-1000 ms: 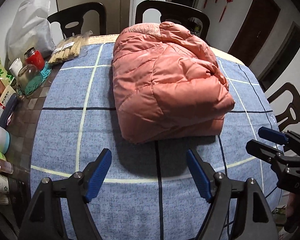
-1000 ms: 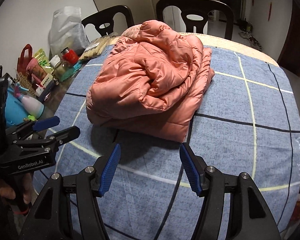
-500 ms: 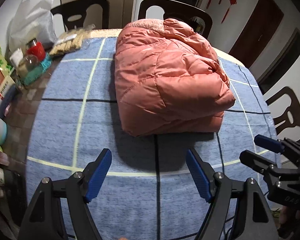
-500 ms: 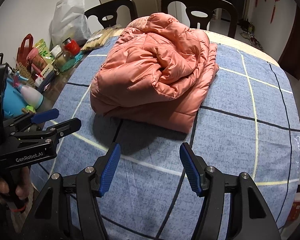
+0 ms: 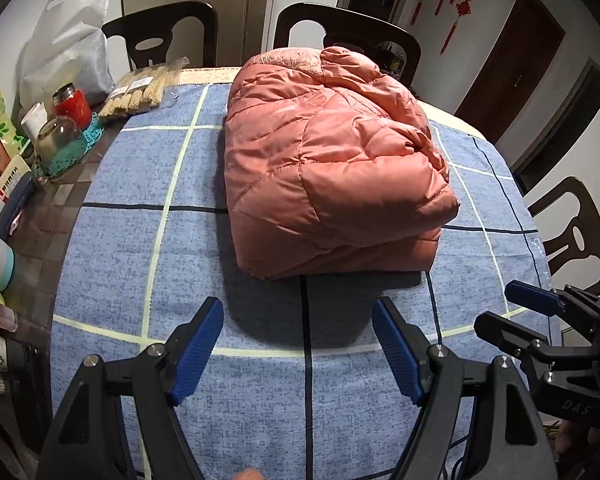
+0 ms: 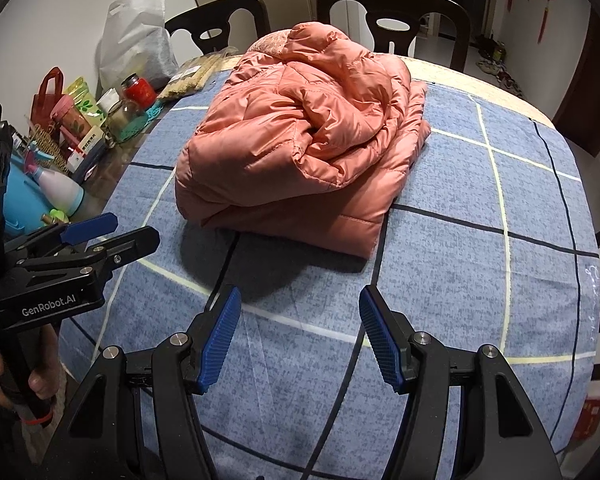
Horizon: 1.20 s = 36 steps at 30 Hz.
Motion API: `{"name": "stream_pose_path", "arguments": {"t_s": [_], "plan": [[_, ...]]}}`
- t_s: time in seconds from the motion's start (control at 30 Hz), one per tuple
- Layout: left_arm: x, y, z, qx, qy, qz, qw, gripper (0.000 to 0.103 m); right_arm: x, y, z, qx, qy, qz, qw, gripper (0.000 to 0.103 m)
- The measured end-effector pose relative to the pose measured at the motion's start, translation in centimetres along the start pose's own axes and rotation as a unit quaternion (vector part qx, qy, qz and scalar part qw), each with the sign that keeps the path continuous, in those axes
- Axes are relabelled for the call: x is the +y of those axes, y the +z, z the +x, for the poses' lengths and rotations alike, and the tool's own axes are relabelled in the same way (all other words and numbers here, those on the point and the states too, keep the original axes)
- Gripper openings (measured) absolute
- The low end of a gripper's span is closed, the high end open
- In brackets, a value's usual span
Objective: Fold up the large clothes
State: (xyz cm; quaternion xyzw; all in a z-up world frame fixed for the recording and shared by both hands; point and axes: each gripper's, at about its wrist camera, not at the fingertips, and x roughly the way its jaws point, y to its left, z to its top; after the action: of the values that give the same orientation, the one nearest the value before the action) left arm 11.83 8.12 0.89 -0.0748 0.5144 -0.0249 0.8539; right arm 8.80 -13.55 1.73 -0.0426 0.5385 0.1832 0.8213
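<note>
Both grippers are hanging over the blue checked tablecloth (image 5: 112,248) with nothing in them. The left gripper (image 5: 298,312) has its jaws spread wide, the right gripper (image 6: 300,300) a bit less so. That puffy pink jacket (image 5: 328,168) sits folded in a bundle just ahead of both, touching neither.

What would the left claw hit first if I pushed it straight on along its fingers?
Most likely the blue checked cloth on the table, just short of the folded pink jacket. The left claw is open and empty, angled down at bare cloth; depth is uncertain, so a shallower path could meet the jacket's near edge.
</note>
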Motion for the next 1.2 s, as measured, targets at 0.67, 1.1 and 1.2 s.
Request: {"name": "stream_pose_path", "arguments": {"t_s": [0.67,1.1,1.2], "plan": [[-0.7,0.0,0.4,0.011,0.014,0.013,0.9998,0.078,0.2,-0.4,0.4,0.002,0.006,0.011,1.000,0.062],[-1.1,0.4,1.0,0.016,0.014,0.017,0.9996,0.078,0.3,0.1,0.9,0.008,0.008,0.009,1.000,0.062],[-1.0,0.4,1.1,0.018,0.016,0.014,0.9996,0.078,0.3,0.2,1.1,0.009,0.008,0.007,1.000,0.062]]}}
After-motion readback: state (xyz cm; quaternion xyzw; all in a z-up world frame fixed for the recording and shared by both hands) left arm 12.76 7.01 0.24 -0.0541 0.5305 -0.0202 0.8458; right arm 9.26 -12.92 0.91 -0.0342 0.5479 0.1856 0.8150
